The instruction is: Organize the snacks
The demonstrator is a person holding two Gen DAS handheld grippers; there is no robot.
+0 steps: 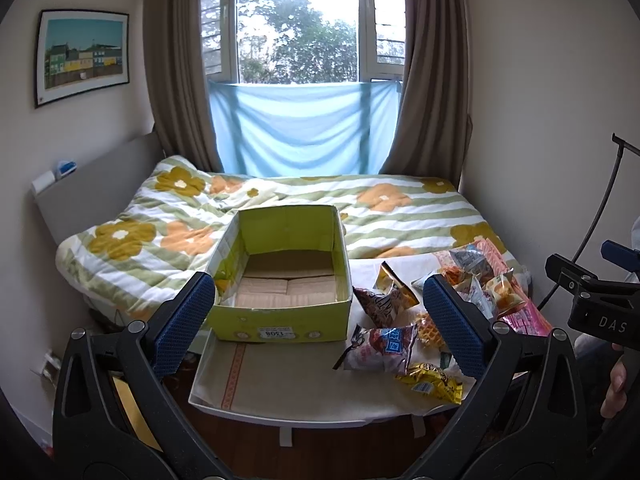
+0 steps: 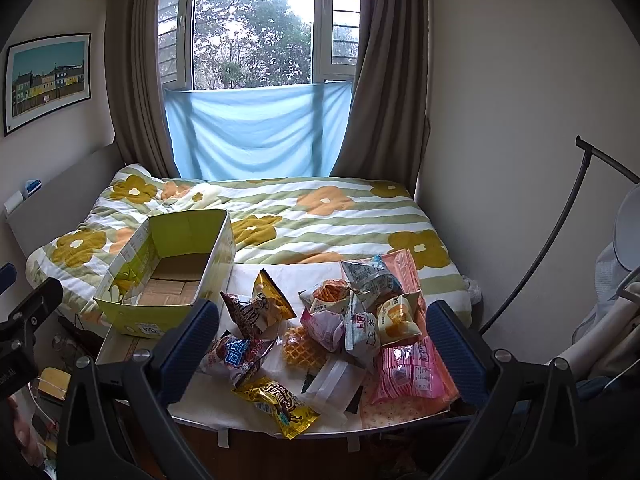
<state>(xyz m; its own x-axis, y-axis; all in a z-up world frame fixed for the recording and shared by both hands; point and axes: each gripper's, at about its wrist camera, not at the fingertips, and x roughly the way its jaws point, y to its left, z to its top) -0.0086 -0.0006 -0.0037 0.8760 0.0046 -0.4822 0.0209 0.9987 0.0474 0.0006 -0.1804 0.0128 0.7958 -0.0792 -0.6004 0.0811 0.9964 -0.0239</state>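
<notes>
Both claws gape wide, holding nothing: the left claw (image 1: 320,316) faces the box (image 1: 280,280) (bare cardboard inside), the right claw (image 2: 324,336) faces the snacks (image 2: 332,332), heaped on the bed (image 2: 320,216) edge just right of the box.

Two hand-held grippers of matching build, seen above a green cardboard box (image 1: 280,272). The left gripper (image 1: 318,320) has black plastic arms with triangular cut-outs, silver round screws at the pivots, and two fingers faced with blue, finely ribbed pads (image 1: 182,324). The right gripper (image 2: 322,346) shows the same black frame, silver screws and blue textured pads (image 2: 454,354). To the right of the box, its black body carries white lettering (only "DAS" is legible) and a blue part on top. Beneath it, part of a hand (image 1: 614,388) shows.
</notes>
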